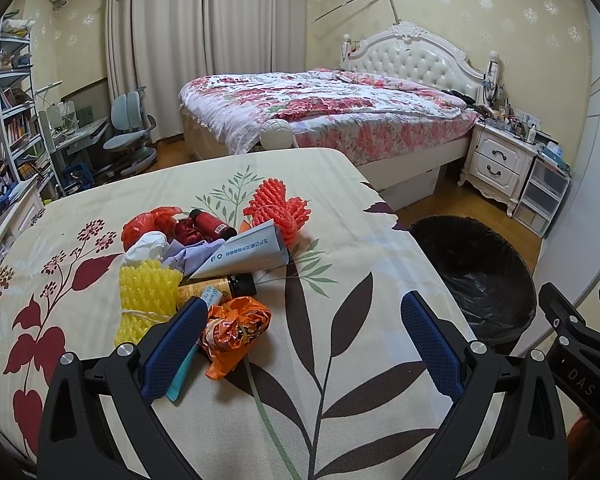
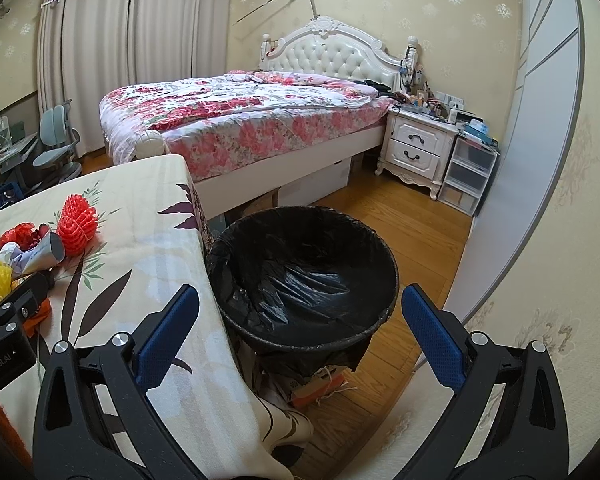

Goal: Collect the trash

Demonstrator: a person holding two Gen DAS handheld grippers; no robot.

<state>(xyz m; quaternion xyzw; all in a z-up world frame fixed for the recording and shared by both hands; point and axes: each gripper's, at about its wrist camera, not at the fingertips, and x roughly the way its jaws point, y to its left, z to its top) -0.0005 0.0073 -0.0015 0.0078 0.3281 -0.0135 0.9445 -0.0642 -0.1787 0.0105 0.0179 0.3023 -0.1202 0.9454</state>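
Note:
A pile of trash lies on the floral tablecloth (image 1: 340, 208): an orange crumpled bag (image 1: 236, 332), yellow foam net (image 1: 146, 300), red foam net (image 1: 280, 208), grey tube (image 1: 244, 256), brown bottle (image 1: 228, 286), red bottle (image 1: 212, 222), white and lilac paper. My left gripper (image 1: 300, 344) is open and empty, its left finger beside the orange bag. A black-lined bin (image 2: 304, 272) stands on the floor right of the table. My right gripper (image 2: 300, 340) is open and empty above the bin's near rim. The red net (image 2: 78, 226) also shows in the right wrist view.
The table edge (image 2: 204, 248) touches the bin. A bed (image 1: 332, 112) with a flowered cover stands behind, a white nightstand (image 1: 500, 160) and plastic drawers (image 2: 468, 172) to its right. A desk and chair (image 1: 132, 136) stand far left. A wardrobe door (image 2: 540, 160) runs along the right.

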